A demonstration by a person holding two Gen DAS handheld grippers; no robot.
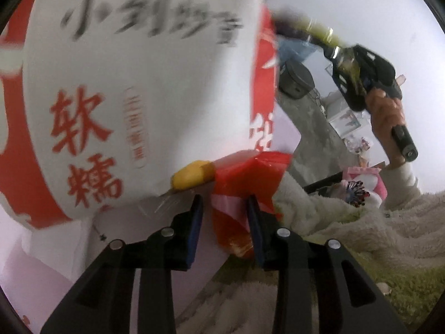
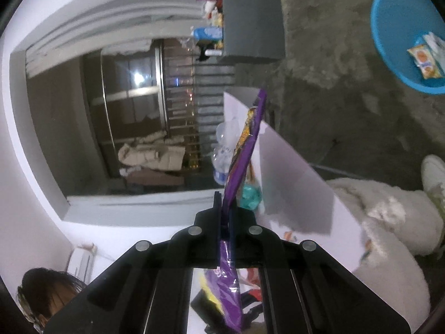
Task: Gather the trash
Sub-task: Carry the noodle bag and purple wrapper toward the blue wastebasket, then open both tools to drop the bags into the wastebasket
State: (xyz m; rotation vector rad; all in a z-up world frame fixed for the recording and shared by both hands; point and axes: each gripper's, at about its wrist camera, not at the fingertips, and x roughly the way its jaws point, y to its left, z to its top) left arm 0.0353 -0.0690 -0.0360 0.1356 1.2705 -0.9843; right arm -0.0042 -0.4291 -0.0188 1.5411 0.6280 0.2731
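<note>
My left gripper [image 1: 225, 220] is shut on the red edge of a large white-and-red plastic bag [image 1: 133, 83] with red Chinese writing, which fills most of the left wrist view. My right gripper [image 2: 225, 208] is shut on a purple snack wrapper [image 2: 244, 144] and holds it over the bag's white opening [image 2: 292, 172]. A crushed clear plastic bottle [image 2: 224, 150] and a teal wrapper [image 2: 250, 194] lie inside the bag. The right gripper also shows in the left wrist view [image 1: 358, 75], held by a hand, with the wrapper [image 1: 311, 30] reaching to the bag's top.
A blue basin [image 2: 400, 27] with snack packets sits on the concrete floor at upper right. A grey bin [image 2: 253, 22] with trash stands by the wall. My fluffy white clothing [image 2: 389, 222] and a white shoe [image 2: 434, 172] are at right. A dark window fills the left.
</note>
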